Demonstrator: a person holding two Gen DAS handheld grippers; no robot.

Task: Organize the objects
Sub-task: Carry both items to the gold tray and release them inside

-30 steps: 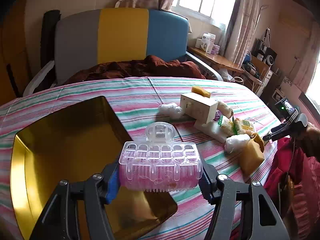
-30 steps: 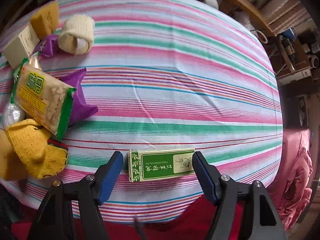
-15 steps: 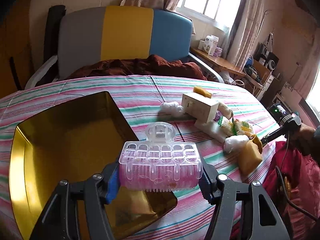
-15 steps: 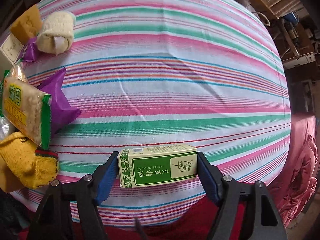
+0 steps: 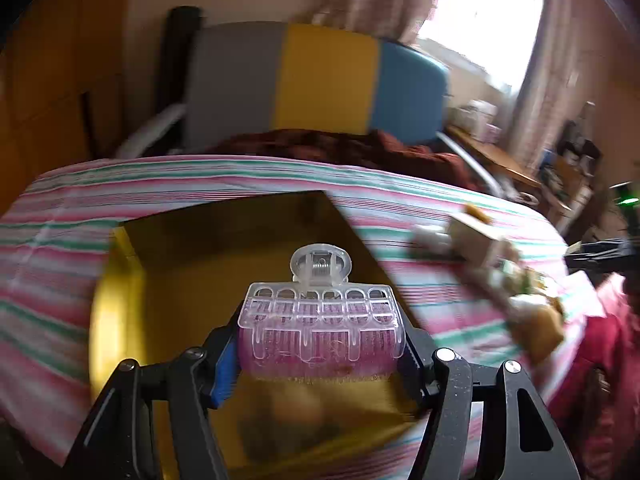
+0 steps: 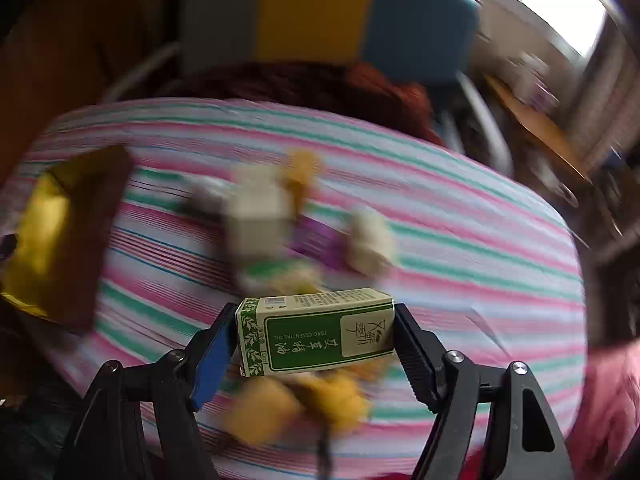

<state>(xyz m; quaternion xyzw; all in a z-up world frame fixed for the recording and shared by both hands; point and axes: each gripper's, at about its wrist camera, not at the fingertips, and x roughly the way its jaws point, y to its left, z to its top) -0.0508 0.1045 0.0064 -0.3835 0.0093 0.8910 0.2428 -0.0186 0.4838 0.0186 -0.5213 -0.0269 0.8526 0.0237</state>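
Tablecloth (image 6: pixel 460 216), pink-and-green striped, bears gold tray (image 5: pixel 120 320).

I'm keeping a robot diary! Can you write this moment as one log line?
left tool: shut on hair roller, over gold tray | right tool: shut on green box, lifted above striped table

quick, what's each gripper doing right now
left gripper: shut on the pink hair roller
right gripper: shut on the green essential oil box
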